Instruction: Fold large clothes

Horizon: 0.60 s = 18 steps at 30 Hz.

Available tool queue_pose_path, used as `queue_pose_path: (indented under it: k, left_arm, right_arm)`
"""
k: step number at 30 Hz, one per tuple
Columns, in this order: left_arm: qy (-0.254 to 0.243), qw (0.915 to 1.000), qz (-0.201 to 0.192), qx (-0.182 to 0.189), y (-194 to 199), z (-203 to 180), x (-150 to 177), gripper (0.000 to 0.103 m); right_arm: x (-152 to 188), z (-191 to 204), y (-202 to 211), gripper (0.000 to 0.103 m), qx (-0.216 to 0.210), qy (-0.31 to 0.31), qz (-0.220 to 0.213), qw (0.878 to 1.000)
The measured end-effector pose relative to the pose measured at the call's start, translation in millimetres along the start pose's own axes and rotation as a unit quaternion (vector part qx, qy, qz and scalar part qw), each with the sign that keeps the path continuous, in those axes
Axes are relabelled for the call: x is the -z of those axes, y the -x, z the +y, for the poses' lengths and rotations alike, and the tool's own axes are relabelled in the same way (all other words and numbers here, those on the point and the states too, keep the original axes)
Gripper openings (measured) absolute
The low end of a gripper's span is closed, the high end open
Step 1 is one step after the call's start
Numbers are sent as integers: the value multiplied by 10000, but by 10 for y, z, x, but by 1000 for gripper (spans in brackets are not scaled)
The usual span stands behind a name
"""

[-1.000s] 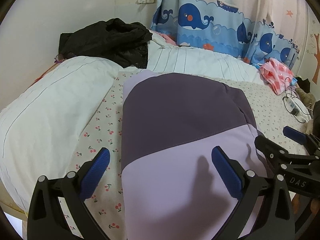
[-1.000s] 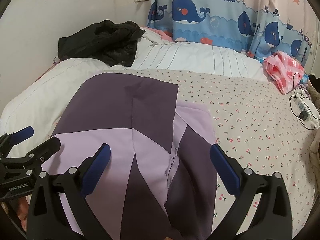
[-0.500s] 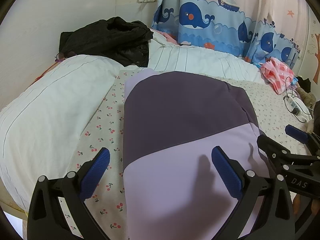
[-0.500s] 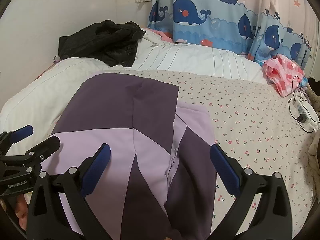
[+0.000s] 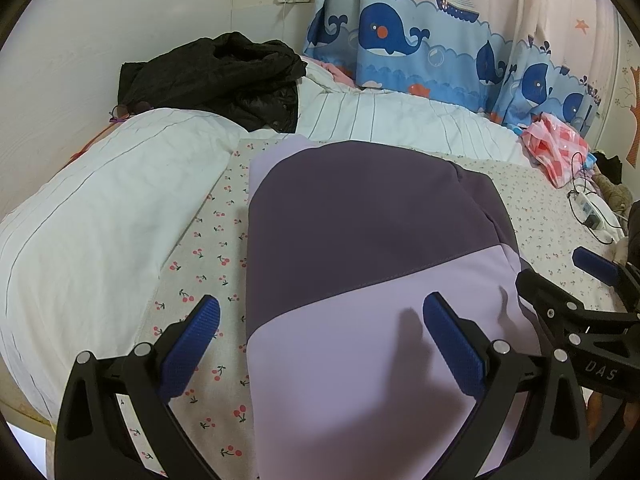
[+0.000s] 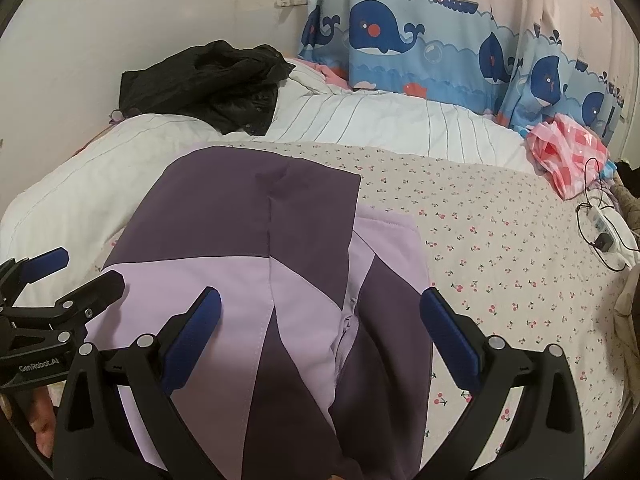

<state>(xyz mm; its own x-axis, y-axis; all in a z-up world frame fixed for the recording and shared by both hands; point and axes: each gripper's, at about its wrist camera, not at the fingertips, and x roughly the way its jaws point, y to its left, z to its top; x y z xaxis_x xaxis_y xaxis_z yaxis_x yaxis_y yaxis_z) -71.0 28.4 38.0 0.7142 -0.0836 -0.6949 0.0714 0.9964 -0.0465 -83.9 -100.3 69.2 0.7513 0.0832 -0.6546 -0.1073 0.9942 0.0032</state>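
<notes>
**Purple two-tone garment, folded, on cherry-print sheet**

Purple two-tone garment point(image 5: 360, 280): soft fabric in dark plum and pale lilac panels, folded into a long block. Lies flat on the cream bedsheet printed with small red cherries point(image 6: 500, 248), its far end towards the striped duvet. Right wrist view shows a stitched seam down the middle and a folded-in section with a lilac edge along its right side point(image 6: 384, 232).

Left gripper point(image 5: 320, 340): black frame, blue ribbed pads, jaws spread wide with nothing between them; hovers over the near lilac part of the garment, left pad above the sheet.

Right gripper point(image 6: 320, 328): same build, jaws likewise wide apart and empty, above the garment's near end. Each gripper shows at the edge of the other's view, close alongside.

Other items:
- White duvet with thin dark stripes point(image 5: 100, 220), bunched along the left and far side of the bed.
- Crumpled black jacket point(image 5: 224, 76), on the duvet by the wall.
- Whale-and-boat print curtain, blue and pink point(image 6: 440, 40), behind the bed.
- Pink-and-white checked cloth bundle point(image 6: 568, 152), far right.
- White power strip with dark cable point(image 6: 600, 224), right edge of the bed.
</notes>
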Motion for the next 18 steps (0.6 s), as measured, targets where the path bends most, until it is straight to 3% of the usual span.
queue_pose_path:
  k: [18]
  left_arm:
    - [-7, 10000, 50, -3, -43, 26, -11, 97]
  right_arm:
    - [-3, 16, 3, 96, 15, 36, -21, 10000]
